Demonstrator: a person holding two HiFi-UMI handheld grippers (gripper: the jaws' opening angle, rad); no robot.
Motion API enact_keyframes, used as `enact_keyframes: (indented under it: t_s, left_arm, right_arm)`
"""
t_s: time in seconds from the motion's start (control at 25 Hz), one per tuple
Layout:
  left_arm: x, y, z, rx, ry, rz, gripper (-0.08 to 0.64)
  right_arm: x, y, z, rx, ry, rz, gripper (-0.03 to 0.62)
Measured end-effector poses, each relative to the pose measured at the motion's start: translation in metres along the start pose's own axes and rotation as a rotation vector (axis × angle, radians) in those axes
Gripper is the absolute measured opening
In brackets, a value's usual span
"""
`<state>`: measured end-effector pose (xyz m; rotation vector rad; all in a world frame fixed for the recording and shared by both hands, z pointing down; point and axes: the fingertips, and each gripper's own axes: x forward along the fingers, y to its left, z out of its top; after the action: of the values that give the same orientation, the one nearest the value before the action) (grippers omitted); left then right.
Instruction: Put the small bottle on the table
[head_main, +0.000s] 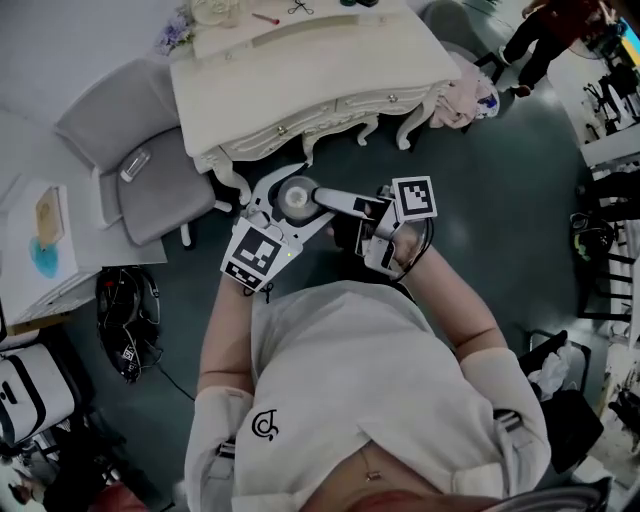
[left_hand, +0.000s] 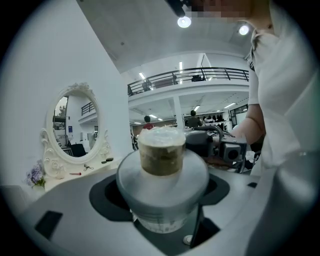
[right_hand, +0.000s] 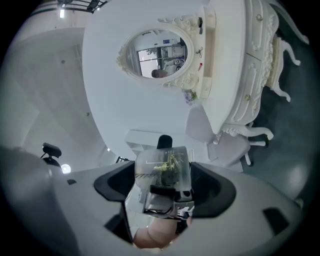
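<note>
Jar (left_hand: 161, 150), small bottle (right_hand: 164, 167); chair (head_main: 150, 165) beside table (head_main: 320, 70)

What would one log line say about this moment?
left gripper: shut on white-lidded jar | right gripper: shut on small clear bottle | both short of white dressing table
</note>
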<state>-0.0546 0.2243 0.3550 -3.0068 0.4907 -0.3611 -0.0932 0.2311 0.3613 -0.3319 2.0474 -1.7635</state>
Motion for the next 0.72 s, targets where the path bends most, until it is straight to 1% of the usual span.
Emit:
enact_keyframes:
  t_s: [0.24, 0.36, 0.52, 0.72]
  left_arm:
    - [0.096, 0.049, 0.019, -0.022, 0.011, 0.076, 0.35]
    - [0.135, 0.071, 0.024, -0.025, 0.021, 0.108, 0.35]
    - [0.172, 0.097, 0.027, -0.036, 0.031, 0.153, 0.35]
    - [0.202, 0.122, 0.028, -0.042, 0.055, 0.192, 0.35]
  right_arm:
    - [-0.037, -0.004, 0.101, 0.026, 0.086, 0.004, 0.351]
    - [-0.05, -0.007, 0.142, 0.032, 0.123, 0.018, 0.351]
    - [-0.06, -0.013, 0.186, 0.038, 0.167, 0.023, 0.351]
    - [-0.064, -0.018, 0.222, 0.06, 0.208, 0.044, 0.351]
